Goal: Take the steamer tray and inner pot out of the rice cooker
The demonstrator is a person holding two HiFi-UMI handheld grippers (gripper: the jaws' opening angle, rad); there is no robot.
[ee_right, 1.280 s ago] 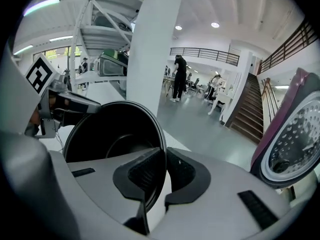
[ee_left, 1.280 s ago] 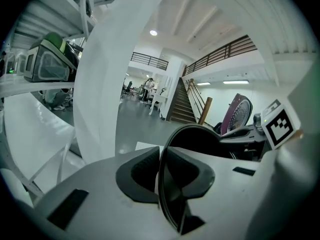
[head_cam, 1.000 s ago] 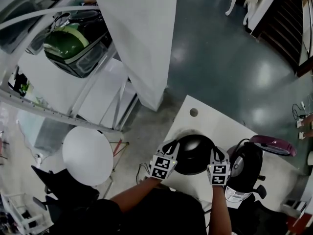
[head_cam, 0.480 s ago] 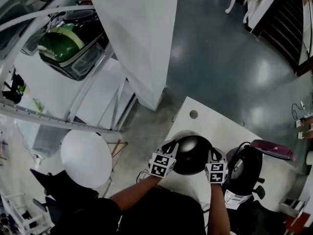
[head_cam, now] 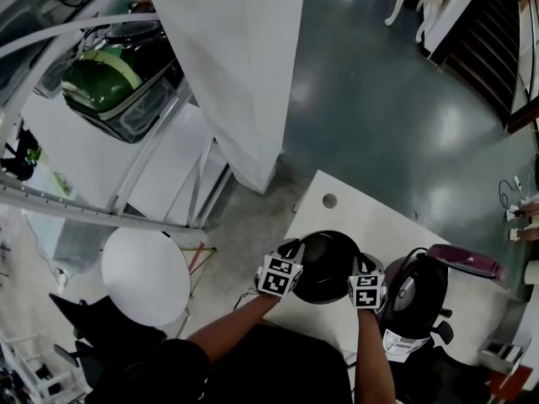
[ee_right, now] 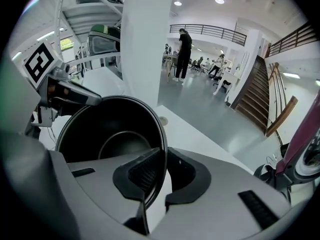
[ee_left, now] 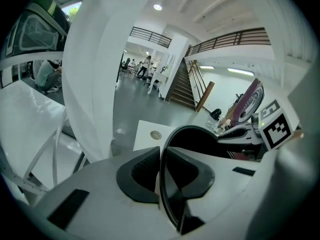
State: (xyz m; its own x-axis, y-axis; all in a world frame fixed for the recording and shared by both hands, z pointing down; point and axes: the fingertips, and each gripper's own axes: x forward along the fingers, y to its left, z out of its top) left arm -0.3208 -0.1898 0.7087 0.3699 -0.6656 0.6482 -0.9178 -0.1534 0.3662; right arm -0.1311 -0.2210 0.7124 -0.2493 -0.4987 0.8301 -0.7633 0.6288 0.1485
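The black inner pot [head_cam: 324, 263] hangs between my two grippers over the white table [head_cam: 354, 217], left of the rice cooker [head_cam: 417, 289]. My left gripper [head_cam: 286, 263] is shut on the pot's left rim, which runs as a thin dark edge [ee_left: 165, 184] between its pads. On the opposite rim [ee_right: 159, 164], my right gripper [head_cam: 364, 278] is shut too, and from there the pot's dark inside [ee_right: 110, 139] shows. The cooker stands with its maroon lid [head_cam: 467, 259] raised. No steamer tray shows in any view.
A round hole [head_cam: 329, 200] marks the table's far end. A white pillar [head_cam: 244, 66] rises beyond the table, and a white round stool [head_cam: 145, 276] stands to the left. Shelving with a green appliance [head_cam: 105, 78] fills the upper left. People stand far off [ee_right: 184, 54].
Both grippers and the pot have come down toward the table top, drifting slightly left in the head view. The grips on the rim stay the same.
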